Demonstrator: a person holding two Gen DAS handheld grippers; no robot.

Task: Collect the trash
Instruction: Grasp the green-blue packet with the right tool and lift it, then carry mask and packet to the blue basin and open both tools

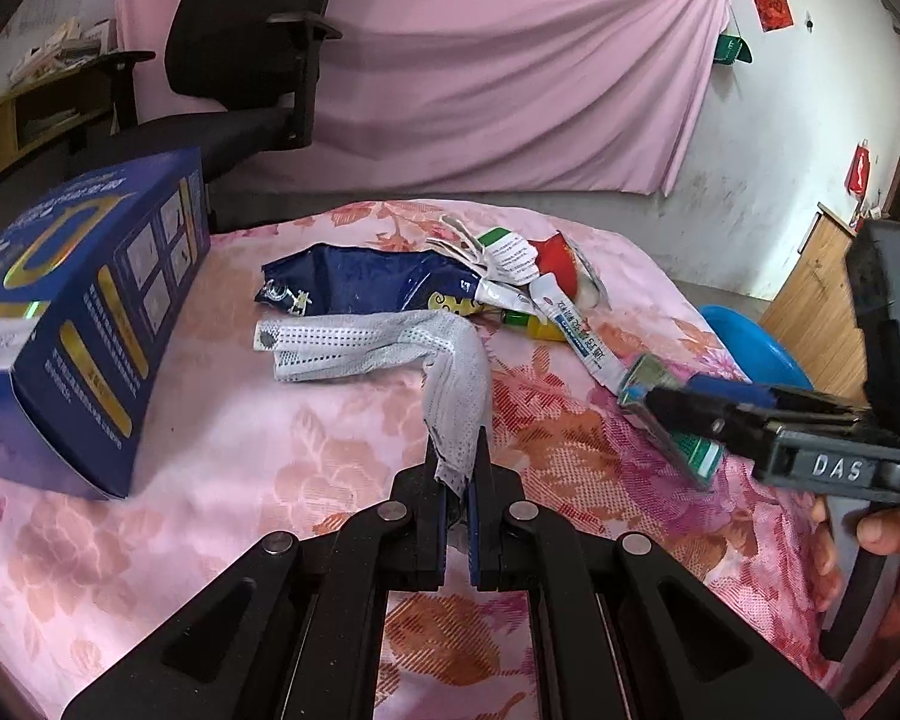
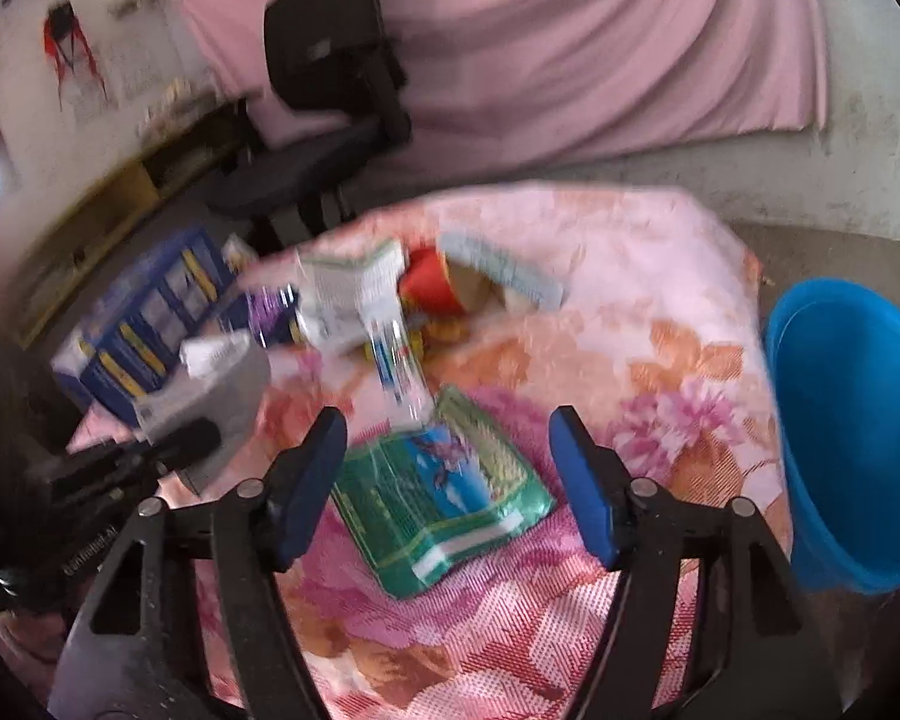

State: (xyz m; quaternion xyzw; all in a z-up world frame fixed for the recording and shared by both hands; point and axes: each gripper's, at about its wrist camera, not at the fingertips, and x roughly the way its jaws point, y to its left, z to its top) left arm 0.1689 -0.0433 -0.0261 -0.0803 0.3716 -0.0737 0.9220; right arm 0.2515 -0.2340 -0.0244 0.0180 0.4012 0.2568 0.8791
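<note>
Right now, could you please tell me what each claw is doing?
Left claw: shut on the white mesh cloth.
Right claw: open, holding nothing, green packet lying between its fingers.

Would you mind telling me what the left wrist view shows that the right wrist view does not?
Only the left wrist view shows the left gripper shut on the white mesh cloth. Only the right wrist view shows the right gripper open above the green packet. Both show the blue box, blue basin, black chair and floral cloth.
</note>
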